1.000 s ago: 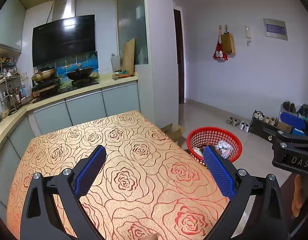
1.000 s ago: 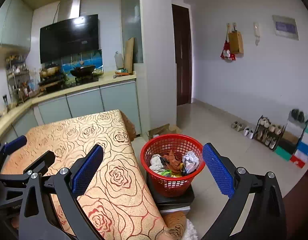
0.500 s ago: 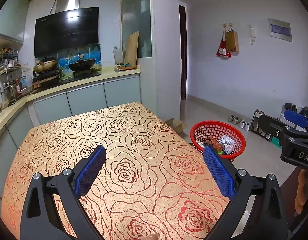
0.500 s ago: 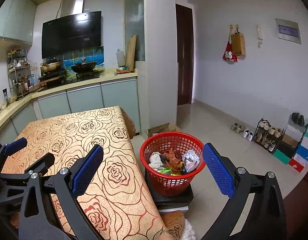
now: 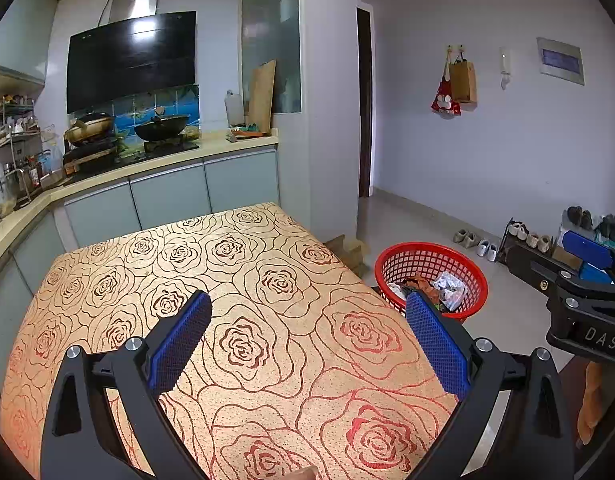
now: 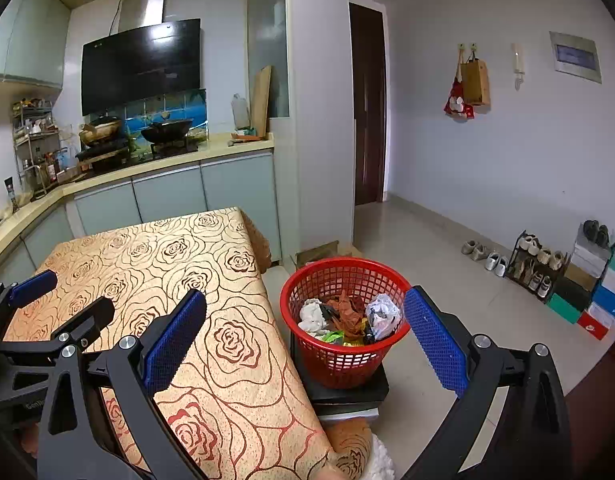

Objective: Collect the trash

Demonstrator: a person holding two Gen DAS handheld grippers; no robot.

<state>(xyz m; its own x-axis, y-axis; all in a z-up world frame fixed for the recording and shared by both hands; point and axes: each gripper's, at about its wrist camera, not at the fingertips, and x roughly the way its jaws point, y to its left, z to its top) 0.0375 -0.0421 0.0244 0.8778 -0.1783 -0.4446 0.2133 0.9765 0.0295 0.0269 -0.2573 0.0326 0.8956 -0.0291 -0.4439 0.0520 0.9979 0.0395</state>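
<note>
- Both grippers empty, jaws wide: left gripper [image 5: 305, 334], right gripper [image 6: 305, 334].
- Red basket [image 6: 343, 276] holding trash [image 6: 349, 316] sits directly ahead of right gripper, nearer than left.
- Counter [image 5: 243, 280] shows no trash.

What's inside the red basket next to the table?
The red basket holds crumpled trash: white paper, a brown-orange wrapper, a clear plastic bag and a green scrap. Anything underneath that pile is covered.

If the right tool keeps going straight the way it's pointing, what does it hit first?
Most likely the red basket of trash, centred between the open right tool fingers; the tablecloth edge lies just left. Depth is uncertain.
</note>
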